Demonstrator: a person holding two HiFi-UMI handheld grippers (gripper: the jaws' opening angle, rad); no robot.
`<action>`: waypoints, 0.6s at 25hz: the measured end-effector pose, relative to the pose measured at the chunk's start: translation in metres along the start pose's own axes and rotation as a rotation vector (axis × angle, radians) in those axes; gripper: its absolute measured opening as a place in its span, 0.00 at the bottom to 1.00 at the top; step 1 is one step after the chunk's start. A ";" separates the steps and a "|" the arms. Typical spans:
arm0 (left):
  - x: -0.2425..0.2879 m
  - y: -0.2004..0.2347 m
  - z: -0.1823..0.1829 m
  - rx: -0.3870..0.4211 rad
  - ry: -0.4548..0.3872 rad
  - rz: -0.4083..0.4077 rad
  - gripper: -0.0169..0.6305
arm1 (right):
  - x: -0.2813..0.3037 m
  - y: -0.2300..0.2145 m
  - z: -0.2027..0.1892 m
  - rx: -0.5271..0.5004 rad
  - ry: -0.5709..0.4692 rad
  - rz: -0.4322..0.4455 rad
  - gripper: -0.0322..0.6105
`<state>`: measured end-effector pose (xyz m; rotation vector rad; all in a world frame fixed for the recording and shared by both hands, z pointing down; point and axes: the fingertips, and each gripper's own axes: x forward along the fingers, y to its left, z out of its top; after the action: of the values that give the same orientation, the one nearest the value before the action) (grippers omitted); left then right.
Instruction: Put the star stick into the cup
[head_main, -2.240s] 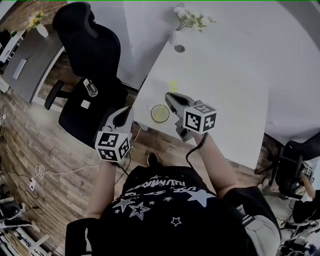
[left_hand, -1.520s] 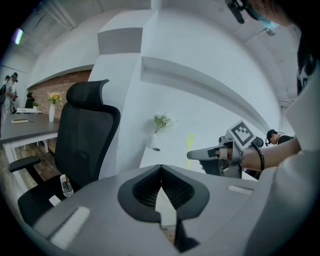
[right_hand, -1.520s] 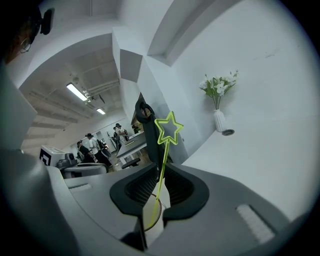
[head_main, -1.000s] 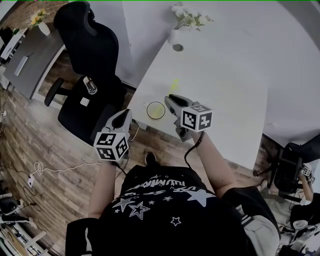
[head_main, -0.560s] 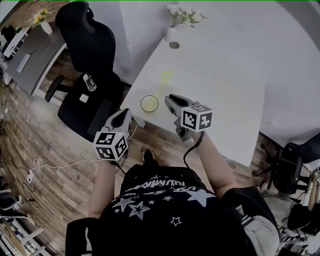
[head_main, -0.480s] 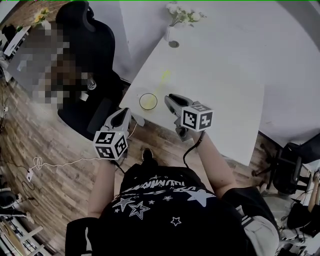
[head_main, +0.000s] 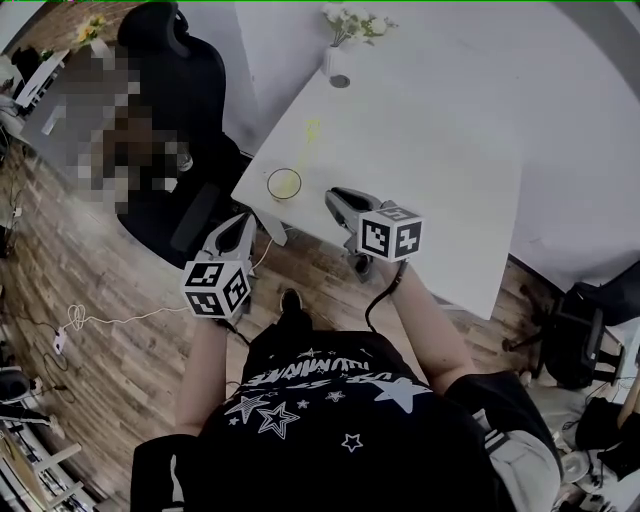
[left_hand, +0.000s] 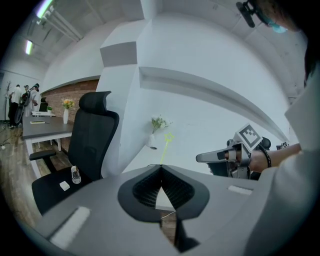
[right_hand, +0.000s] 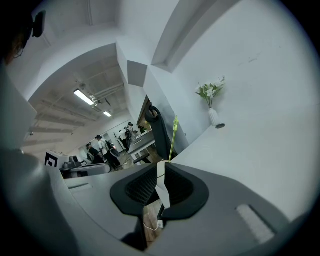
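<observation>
Seeing star stick (head_main: 311, 128) standing in cup (head_main: 284, 184); right gripper (head_main: 334, 197) fingers released, left gripper (head_main: 245, 220) fingers clenched empty; suggesting withdrawing straight, avoiding cup.

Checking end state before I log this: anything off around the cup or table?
Nothing spilled or damaged. The yellow-green star stick leans in the small round cup, and that cup sits close to the white table's corner, where a knock might tip it off.
</observation>
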<state>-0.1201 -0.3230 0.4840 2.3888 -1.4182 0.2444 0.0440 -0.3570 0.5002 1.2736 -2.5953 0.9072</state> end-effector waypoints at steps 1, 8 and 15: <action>-0.003 -0.004 -0.001 0.000 -0.003 0.001 0.03 | -0.004 0.001 -0.002 -0.003 0.002 0.001 0.13; -0.019 -0.025 -0.006 -0.001 -0.015 0.007 0.03 | -0.028 0.013 -0.009 -0.013 0.003 0.028 0.07; -0.036 -0.046 -0.014 0.006 -0.018 0.011 0.03 | -0.054 0.029 -0.018 -0.052 0.016 0.063 0.07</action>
<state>-0.0969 -0.2677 0.4756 2.3947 -1.4405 0.2303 0.0542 -0.2962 0.4825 1.1735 -2.6422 0.8508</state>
